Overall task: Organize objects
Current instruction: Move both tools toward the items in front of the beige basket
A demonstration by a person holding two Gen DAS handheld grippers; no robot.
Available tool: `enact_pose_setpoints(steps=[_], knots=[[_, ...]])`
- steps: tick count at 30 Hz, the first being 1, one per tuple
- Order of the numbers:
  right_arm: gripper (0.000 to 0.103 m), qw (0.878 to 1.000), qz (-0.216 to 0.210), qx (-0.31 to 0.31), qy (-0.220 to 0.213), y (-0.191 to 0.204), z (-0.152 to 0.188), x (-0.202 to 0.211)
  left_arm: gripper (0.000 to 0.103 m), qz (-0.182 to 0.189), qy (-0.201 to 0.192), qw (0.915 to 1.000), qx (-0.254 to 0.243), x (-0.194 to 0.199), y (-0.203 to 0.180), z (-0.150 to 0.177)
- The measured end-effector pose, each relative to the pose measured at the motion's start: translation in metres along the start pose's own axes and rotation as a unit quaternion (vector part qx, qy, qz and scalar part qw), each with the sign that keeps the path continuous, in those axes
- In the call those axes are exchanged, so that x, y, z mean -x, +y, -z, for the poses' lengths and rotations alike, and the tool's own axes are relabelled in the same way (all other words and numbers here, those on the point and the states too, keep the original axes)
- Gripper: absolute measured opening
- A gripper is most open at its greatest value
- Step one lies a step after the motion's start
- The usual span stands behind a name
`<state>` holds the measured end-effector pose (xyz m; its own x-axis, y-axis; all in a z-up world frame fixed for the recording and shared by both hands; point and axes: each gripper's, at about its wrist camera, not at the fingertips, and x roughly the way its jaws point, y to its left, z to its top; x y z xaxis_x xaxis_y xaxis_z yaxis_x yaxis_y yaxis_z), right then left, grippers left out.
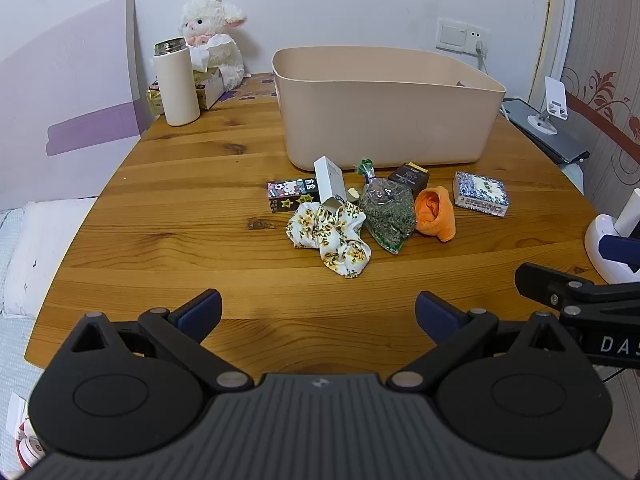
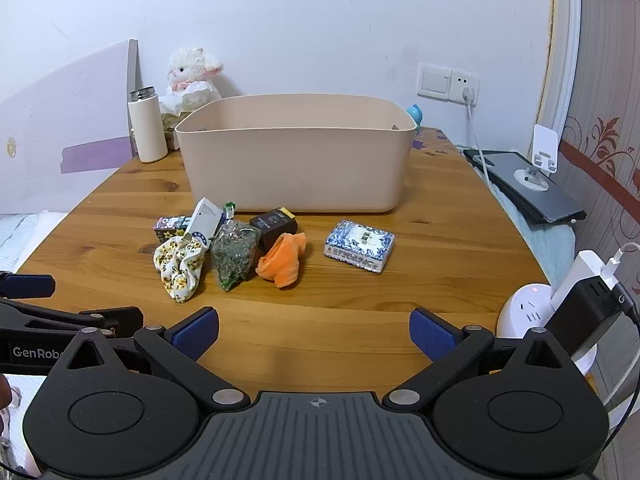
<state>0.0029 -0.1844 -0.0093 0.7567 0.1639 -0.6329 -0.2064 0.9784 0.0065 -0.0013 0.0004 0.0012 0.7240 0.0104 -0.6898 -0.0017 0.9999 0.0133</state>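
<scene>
A beige bin (image 1: 384, 120) (image 2: 296, 160) stands at the back of the wooden table (image 1: 180, 208) (image 2: 440, 272). In front of it lie a floral scrunchie (image 1: 332, 236) (image 2: 180, 260), a bag of dried herbs (image 1: 388, 212) (image 2: 234, 254), an orange cloth (image 1: 436, 212) (image 2: 282, 260), a blue-patterned box (image 1: 480, 194) (image 2: 359, 245), a white box (image 1: 330, 182) (image 2: 206, 220), a black box (image 1: 410, 176) (image 2: 274, 222) and a cartoon box (image 1: 290, 194) (image 2: 170, 228). My left gripper (image 1: 318, 312) and right gripper (image 2: 314, 332) are both open and empty, over the table's near edge, well short of the pile.
A white flask (image 1: 176, 84) (image 2: 147, 126) and a plush lamb (image 1: 214, 40) (image 2: 192, 76) stand at the back left. A white power hub (image 2: 532, 312) with plugs sits at the right edge. A dark tablet (image 2: 528, 192) with a phone stand lies to the right.
</scene>
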Motion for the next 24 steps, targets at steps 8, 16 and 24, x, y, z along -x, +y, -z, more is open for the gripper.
enact_pose_setpoints(steps=[8,16,24], knots=[[0.103,1.0,-0.003,-0.003,0.004,-0.0013,0.0001,-0.0014,0.102,-0.001,0.002,1.0,0.001,-0.0009,0.0016,-0.0002],[0.103,1.0,-0.004,0.002,0.007,0.0006,-0.0001,-0.0033,0.102,-0.004,0.004,1.0,-0.001,-0.0023,0.0031,0.0003],[0.103,1.0,-0.003,0.006,0.01,0.0029,-0.0012,-0.0057,0.102,-0.006,0.008,0.9999,-0.002,-0.0057,0.004,0.0006]])
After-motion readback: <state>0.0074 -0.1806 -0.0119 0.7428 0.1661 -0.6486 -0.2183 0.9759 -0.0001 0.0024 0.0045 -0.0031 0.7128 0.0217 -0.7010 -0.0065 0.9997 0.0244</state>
